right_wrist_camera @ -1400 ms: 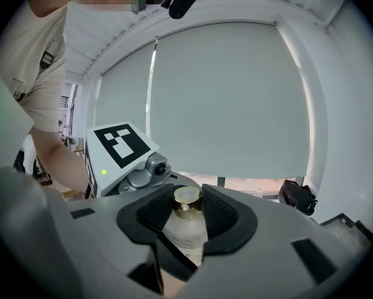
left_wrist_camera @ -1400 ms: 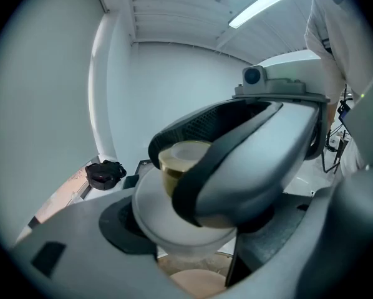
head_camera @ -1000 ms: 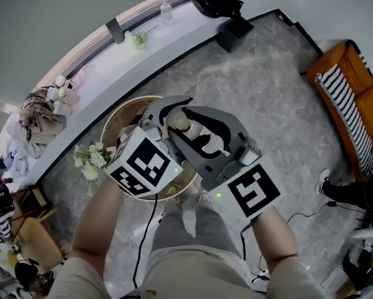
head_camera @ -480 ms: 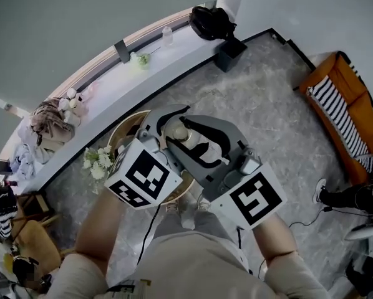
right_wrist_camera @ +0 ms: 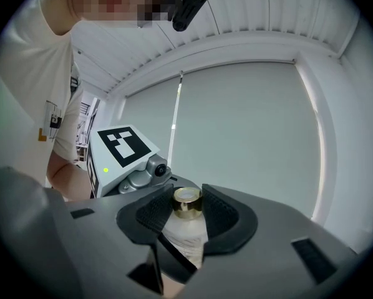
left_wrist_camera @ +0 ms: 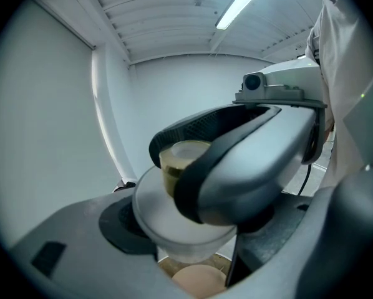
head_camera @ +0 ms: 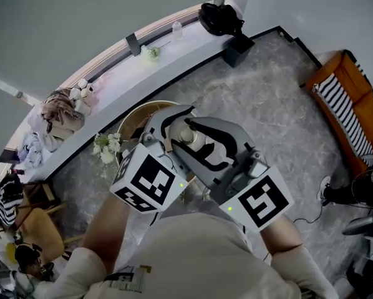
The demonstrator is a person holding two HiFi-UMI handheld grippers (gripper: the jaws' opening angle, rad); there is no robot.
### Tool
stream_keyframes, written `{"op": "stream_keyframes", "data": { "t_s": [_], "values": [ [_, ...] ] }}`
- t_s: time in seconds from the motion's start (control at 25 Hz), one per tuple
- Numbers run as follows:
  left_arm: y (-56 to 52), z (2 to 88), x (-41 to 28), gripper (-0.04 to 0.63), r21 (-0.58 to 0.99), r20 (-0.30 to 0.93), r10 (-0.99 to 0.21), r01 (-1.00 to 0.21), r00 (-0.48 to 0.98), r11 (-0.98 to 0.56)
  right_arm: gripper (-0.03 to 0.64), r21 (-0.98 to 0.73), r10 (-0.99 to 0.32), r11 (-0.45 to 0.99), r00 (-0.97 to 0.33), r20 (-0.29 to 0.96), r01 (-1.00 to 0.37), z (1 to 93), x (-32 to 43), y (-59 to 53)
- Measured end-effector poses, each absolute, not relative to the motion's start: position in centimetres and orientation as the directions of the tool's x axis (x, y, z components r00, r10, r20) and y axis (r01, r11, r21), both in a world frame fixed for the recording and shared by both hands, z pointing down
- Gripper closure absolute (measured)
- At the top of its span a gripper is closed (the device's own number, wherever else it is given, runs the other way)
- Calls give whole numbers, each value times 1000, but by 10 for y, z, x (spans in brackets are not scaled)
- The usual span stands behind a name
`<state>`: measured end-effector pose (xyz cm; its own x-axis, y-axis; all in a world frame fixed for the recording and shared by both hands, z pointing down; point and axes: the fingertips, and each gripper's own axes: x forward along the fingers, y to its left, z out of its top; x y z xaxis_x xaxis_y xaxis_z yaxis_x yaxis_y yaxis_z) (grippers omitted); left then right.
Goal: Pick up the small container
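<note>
A home living room, by the look of it: marble-look floor [head_camera: 280, 104], an orange sofa [head_camera: 367, 104] with a striped cushion [head_camera: 337, 104] at three o'clock, and a long white bench [head_camera: 174, 52] from nine to twelve o'clock carrying a bottle [head_camera: 176, 30], heaped clothes [head_camera: 57, 109] and a black bag [head_camera: 219, 18].

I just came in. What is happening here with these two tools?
A person holds the left hand-held gripper and the right hand-held gripper above a round table. Both are closed on one small bottle. The left one clamps its frosted body, and the right one pinches its gold cap. The bottle is held clear of the table between them.
</note>
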<state>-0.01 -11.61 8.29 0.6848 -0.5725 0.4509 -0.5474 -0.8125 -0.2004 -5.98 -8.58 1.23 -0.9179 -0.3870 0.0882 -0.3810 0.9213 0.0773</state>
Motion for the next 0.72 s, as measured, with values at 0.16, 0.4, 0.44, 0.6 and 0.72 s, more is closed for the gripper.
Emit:
{"op": "stream_keyframes", "data": {
  "t_s": [0.16, 0.4, 0.44, 0.6, 0.72],
  "values": [
    [-100, 91, -5, 252, -184, 467, -571, -557, 675, -810, 476, 64, -367, 930, -925, 94, -362, 19, -64, -70],
    [-88, 101, -8, 252, -146, 473, -559, -565, 681, -812, 476, 45, -356, 934, -928, 110, -353, 28, -69, -60],
    [-85, 103, -7, 252, -141, 473, -556, -564, 684, -814, 476, 43, -354, 935, -928, 113, -352, 29, -69, -58],
    [-76, 108, -3, 252, -122, 473, -546, -562, 692, -818, 476, 41, -355, 935, -926, 126, -353, 33, -66, -49],
    [-71, 109, 0, 252, -118, 475, -546, -565, 691, -817, 476, 39, -352, 936, -927, 131, -349, 36, -63, -44]
  ]
}}
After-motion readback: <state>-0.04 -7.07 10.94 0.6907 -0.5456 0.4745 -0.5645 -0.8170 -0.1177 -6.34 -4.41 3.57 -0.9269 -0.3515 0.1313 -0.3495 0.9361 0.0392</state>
